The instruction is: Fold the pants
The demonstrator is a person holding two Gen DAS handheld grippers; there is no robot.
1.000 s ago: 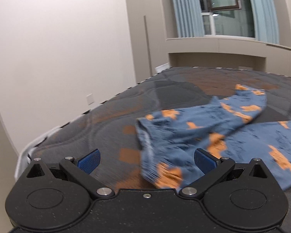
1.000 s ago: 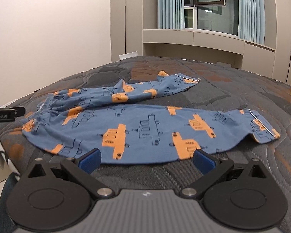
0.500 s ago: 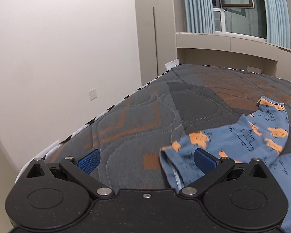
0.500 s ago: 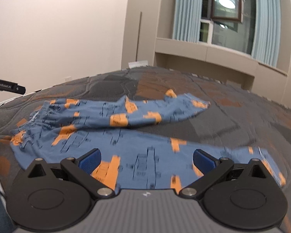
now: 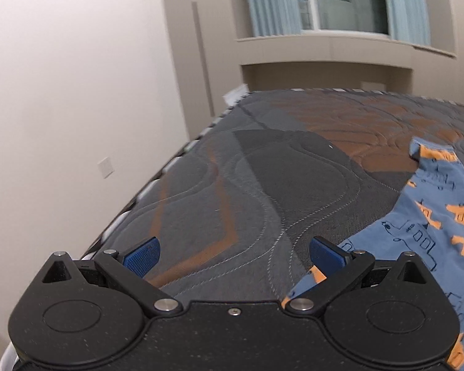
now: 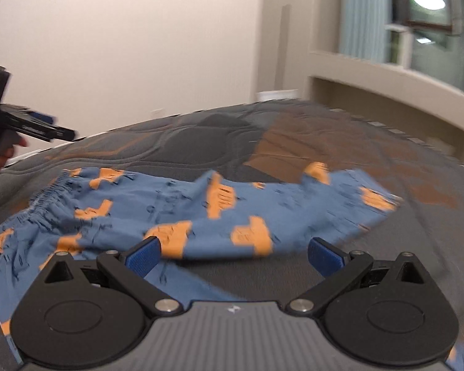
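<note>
The pants [image 6: 176, 213] lie flat on the bed [image 5: 263, 185], soft, light and floppy; the gathered waistband [image 6: 51, 193] at left looks easiest to pinch. Left gripper [image 5: 233, 255] and right gripper [image 6: 232, 255] hover spread, empty.

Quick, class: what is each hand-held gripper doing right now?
Left hand-held gripper: open, holding nothing.
Right hand-held gripper: open, holding nothing, above the pants.
</note>
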